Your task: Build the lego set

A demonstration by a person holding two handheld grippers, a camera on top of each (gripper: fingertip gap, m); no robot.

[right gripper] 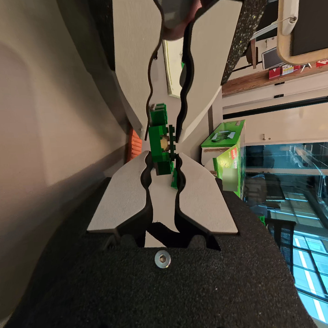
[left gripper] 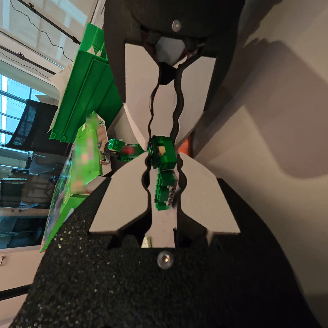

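Observation:
A green lego build (left gripper: 164, 154) with a tan piece in its middle hangs in the air between my two grippers, which face each other tip to tip. My left gripper (left gripper: 163, 156) comes from below in the left wrist view, with a chain of green bricks (left gripper: 165, 190) trailing between its fingers. My right gripper (left gripper: 161, 142) comes from above there. In the right wrist view the right gripper (right gripper: 163, 155) closes on the build (right gripper: 157, 145), one tip on its dark green plate (right gripper: 171, 142). The left gripper (right gripper: 161, 139) pinches it from above.
A green lego box (left gripper: 78, 168) stands on the white table (left gripper: 266, 124) and also shows in the right wrist view (right gripper: 229, 159). A second green lego piece (left gripper: 116, 144) sits beside it. A green plastic bin (left gripper: 88, 92), an orange object (right gripper: 134, 147) and a booklet (right gripper: 173, 71) lie nearby. My two grippers' fingertips are within a few centimetres of each other.

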